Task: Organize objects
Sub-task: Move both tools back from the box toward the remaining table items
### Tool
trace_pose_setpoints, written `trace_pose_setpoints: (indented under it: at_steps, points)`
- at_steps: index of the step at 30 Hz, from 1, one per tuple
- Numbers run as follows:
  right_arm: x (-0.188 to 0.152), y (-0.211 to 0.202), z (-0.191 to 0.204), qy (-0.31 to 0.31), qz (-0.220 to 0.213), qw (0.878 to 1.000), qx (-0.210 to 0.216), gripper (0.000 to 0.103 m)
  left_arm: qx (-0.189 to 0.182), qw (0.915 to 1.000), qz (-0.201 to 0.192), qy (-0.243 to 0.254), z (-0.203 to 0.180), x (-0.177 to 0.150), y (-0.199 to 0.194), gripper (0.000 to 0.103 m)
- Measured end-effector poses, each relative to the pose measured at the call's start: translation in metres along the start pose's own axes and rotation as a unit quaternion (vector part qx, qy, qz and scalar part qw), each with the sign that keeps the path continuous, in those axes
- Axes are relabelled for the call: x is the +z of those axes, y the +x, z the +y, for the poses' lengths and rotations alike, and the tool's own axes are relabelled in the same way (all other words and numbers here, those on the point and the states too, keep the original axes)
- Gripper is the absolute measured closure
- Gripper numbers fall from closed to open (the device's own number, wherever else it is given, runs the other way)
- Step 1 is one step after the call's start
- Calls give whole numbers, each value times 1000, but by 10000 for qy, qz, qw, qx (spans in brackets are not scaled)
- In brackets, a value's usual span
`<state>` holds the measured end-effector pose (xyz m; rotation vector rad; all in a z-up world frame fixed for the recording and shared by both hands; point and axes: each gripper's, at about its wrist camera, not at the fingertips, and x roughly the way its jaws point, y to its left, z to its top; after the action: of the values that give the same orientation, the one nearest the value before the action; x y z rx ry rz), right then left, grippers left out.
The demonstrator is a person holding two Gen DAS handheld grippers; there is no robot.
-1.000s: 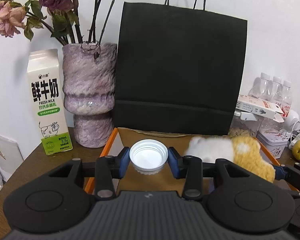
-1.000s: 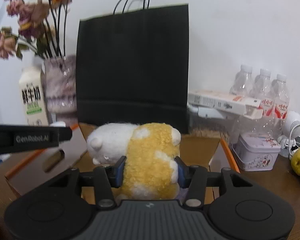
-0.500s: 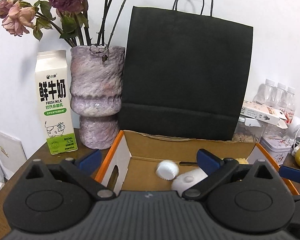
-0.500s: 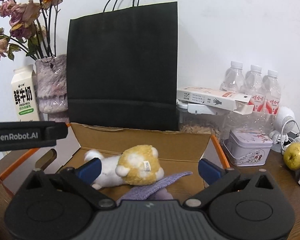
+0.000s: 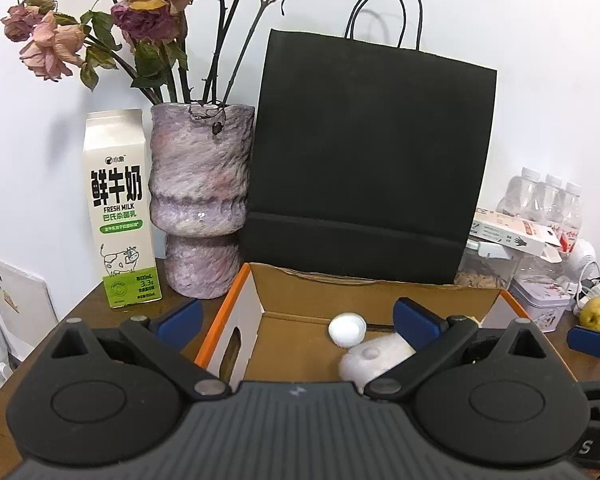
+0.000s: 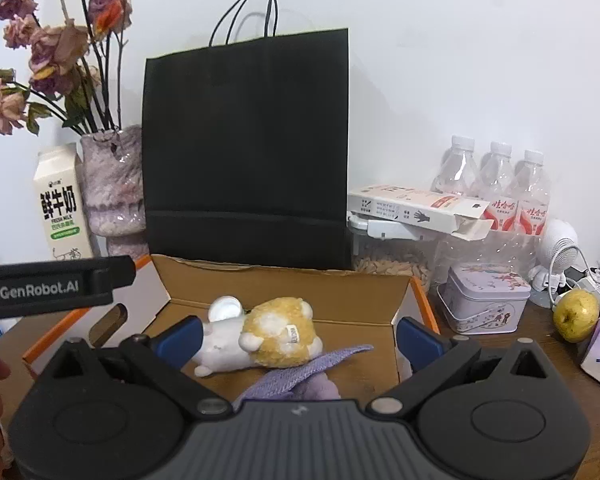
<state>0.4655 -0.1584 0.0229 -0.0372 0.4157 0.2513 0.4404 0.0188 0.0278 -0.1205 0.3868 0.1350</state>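
An open cardboard box [image 5: 244, 320] with orange edges stands in front of both grippers. Inside it a white bottle cap [image 5: 347, 329] lies on its side against a white and yellow plush toy [image 5: 374, 362]. The right wrist view shows the plush toy [image 6: 268, 332] lying flat, the cap [image 6: 224, 308] at its far left end and a purple cloth [image 6: 300, 372] by its near side. My left gripper [image 5: 298, 316] is open and empty above the box's near left part. My right gripper [image 6: 299, 334] is open above the plush, not touching it. The left gripper's body [image 6: 56, 286] shows at the left.
A black paper bag [image 5: 372, 160] stands right behind the box. To its left are a purple vase [image 5: 200, 208] with dried roses and a milk carton [image 5: 118, 208]. At the right are water bottles [image 6: 496, 184], a tin [image 6: 484, 300], a yellow-green fruit [image 6: 576, 314] and cables.
Both grippers have opened wide. The left let go of the white cap and the right let go of the plush toy; both things now lie in the box, below the raised grippers.
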Motion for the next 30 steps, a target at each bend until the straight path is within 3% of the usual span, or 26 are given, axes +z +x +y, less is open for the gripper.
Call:
trace_pose_setpoints:
  at_steps: [21, 30]
  points:
    - [-17, -69, -3, -116, -103, 9998, 113, 0, -32, 9994, -340, 105, 8, -16, -81, 0]
    - [-36, -108, -4, -146, -59, 9997, 171, 0, -44, 9994, -304, 178, 12, -33, -118, 0]
